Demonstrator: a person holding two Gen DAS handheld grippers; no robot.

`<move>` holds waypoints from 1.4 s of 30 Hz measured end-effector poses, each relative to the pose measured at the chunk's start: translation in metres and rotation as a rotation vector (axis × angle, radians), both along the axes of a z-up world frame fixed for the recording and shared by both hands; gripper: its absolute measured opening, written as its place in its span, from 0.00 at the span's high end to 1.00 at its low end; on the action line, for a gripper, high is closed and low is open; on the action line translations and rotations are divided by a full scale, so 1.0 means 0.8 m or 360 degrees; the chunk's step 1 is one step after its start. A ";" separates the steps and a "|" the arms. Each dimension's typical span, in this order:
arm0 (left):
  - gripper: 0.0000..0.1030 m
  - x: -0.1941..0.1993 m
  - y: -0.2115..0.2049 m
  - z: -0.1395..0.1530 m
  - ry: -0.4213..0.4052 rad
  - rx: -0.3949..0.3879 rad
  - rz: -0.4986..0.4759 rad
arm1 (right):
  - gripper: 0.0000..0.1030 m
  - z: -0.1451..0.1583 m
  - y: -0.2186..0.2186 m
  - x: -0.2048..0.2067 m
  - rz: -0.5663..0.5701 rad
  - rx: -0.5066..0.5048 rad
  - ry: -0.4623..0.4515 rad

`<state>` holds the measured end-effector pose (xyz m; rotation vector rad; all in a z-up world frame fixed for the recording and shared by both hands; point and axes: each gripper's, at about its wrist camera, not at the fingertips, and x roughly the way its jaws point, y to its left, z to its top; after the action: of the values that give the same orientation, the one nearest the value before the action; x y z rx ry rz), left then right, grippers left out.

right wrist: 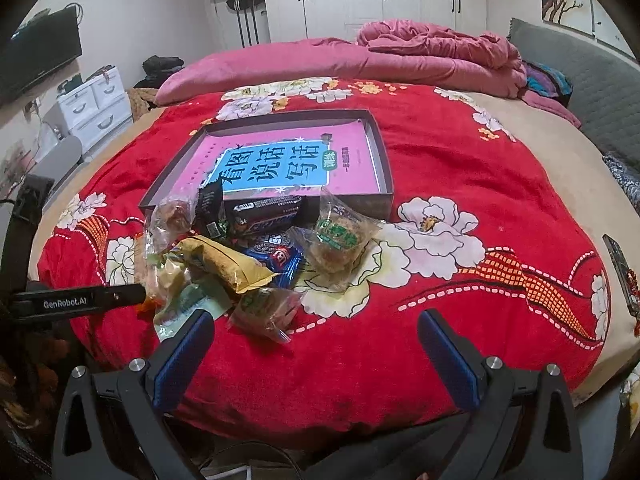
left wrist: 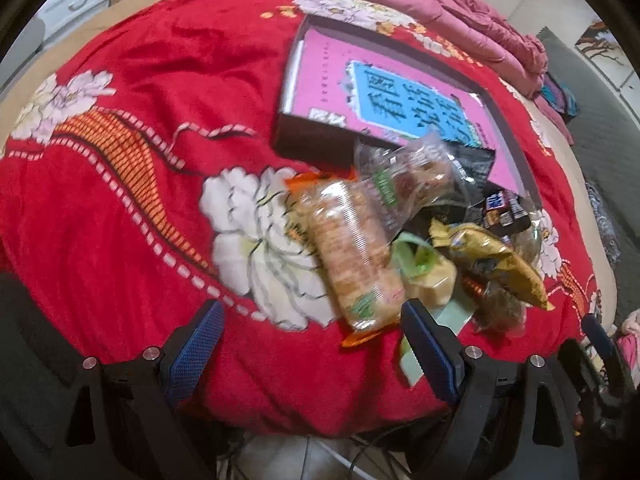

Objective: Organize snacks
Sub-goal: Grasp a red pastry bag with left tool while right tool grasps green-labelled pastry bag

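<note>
A heap of wrapped snacks lies on the red flowered blanket point(right wrist: 440, 184) in front of a shallow dark box point(right wrist: 382, 148) that holds a pink and blue book point(right wrist: 276, 164). In the left wrist view a long clear pack of biscuits point(left wrist: 352, 256) lies nearest, with a yellow bag point(left wrist: 500, 260) and a pale green packet point(left wrist: 424, 268) to its right. My left gripper point(left wrist: 314, 340) is open, just short of the biscuit pack. In the right wrist view a round pastry pack point(right wrist: 336, 240), the yellow bag point(right wrist: 228, 264) and a small clear pack point(right wrist: 264, 312) show. My right gripper point(right wrist: 316, 344) is open above bare blanket.
A pink duvet point(right wrist: 400, 56) is bunched at the far side of the bed. A grey headboard point(right wrist: 592, 80) stands at the right, white drawers point(right wrist: 96, 100) and a dark screen point(right wrist: 44, 52) at the left. The other gripper point(right wrist: 80, 300) reaches in from the left edge.
</note>
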<state>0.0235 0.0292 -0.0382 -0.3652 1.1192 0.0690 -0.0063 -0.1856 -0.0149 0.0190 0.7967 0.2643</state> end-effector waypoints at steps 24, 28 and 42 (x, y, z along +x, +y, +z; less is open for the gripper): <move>0.12 0.057 -0.007 0.041 -0.0228 0.0117 -0.0139 | 0.01 -0.022 0.016 0.022 0.0049 -0.0021 0.0144; 0.13 0.066 -0.015 0.041 -0.0243 0.0157 -0.0199 | 0.01 -0.028 0.016 0.028 0.0054 0.0011 0.0163; 0.21 0.083 -0.030 0.035 -0.0280 0.0203 -0.0327 | 0.08 -0.054 0.033 0.050 0.0086 0.0029 0.0284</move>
<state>0.0897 0.0053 -0.0104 -0.1379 0.9673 -0.0717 0.0338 -0.1589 -0.0580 0.0386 0.9730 0.3239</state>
